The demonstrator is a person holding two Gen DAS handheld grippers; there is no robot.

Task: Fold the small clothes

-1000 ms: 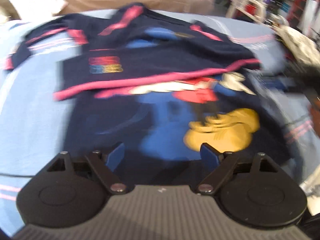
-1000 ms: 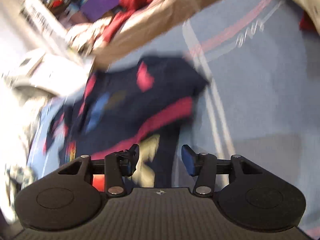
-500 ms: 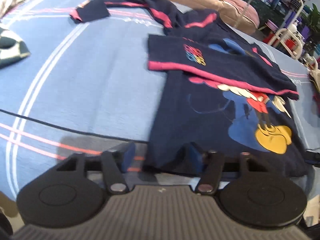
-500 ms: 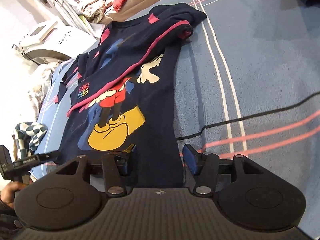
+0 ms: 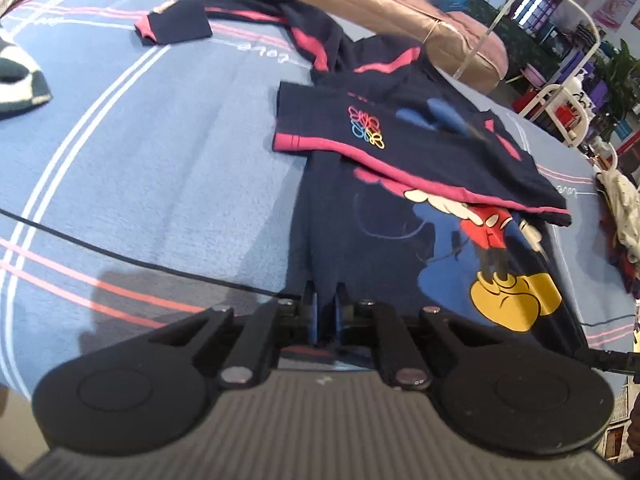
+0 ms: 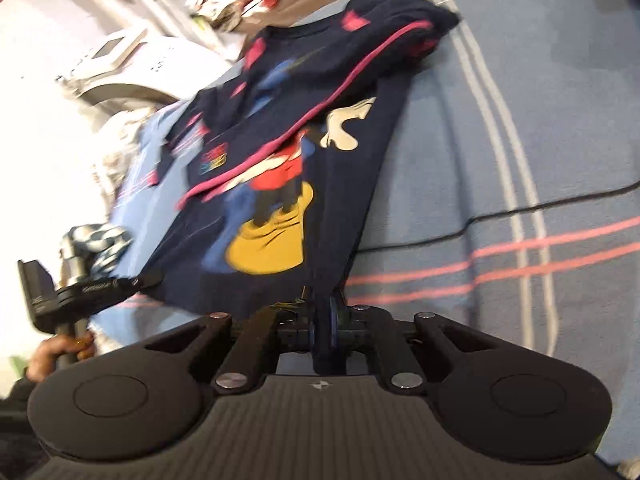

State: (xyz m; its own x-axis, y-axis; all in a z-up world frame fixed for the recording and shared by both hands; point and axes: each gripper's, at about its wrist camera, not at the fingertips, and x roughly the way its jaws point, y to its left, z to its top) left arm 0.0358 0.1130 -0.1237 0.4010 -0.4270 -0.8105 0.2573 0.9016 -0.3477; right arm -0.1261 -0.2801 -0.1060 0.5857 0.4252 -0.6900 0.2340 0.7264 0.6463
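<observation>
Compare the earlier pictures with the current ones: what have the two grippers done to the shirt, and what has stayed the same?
Both grippers have closed. The left gripper and the right gripper, open half a second ago, now each pinch the near hem of the navy shirt. The folded-over sleeve with the pink band and the blue bedsheet look unchanged.

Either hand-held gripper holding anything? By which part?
Both. Left hand-held gripper and right hand-held gripper are each shut on the navy shirt, at opposite corners of its bottom hem.
</observation>
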